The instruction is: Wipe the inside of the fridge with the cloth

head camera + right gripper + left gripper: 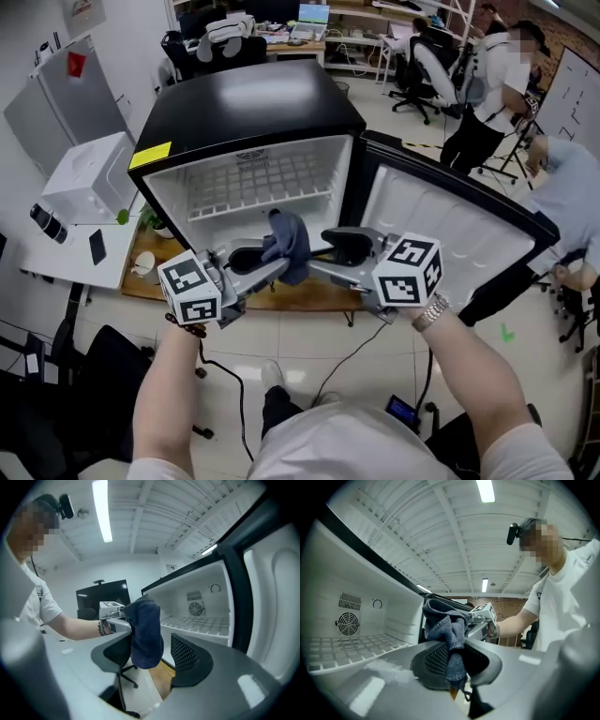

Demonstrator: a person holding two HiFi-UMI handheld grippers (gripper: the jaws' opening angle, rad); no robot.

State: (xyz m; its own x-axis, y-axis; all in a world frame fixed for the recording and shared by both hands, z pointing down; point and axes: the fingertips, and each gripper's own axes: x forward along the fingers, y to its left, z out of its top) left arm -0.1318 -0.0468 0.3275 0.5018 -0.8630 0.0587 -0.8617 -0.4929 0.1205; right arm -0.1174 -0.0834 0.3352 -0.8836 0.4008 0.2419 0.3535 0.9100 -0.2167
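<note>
A dark blue-grey cloth (289, 246) hangs in front of the open black mini fridge (246, 114). My left gripper (267, 262) is shut on the cloth (447, 637), which is pinched between its black mesh pads (436, 660) and bunches up above them. My right gripper (325, 255) faces it from the right and stands open. The cloth (145, 630) hangs in the wide gap between the right pads (190, 656) without being pressed. The fridge's white interior with its wire shelf (255, 183) lies just behind both grippers. The door (441, 220) is swung open to the right.
The fridge stands on a wooden pallet (309, 298). A white table (75, 248) at the left carries a white box (89, 178) and a phone. People (487, 84) and office chairs are at the back right. A black cable runs over the tiled floor (309, 361).
</note>
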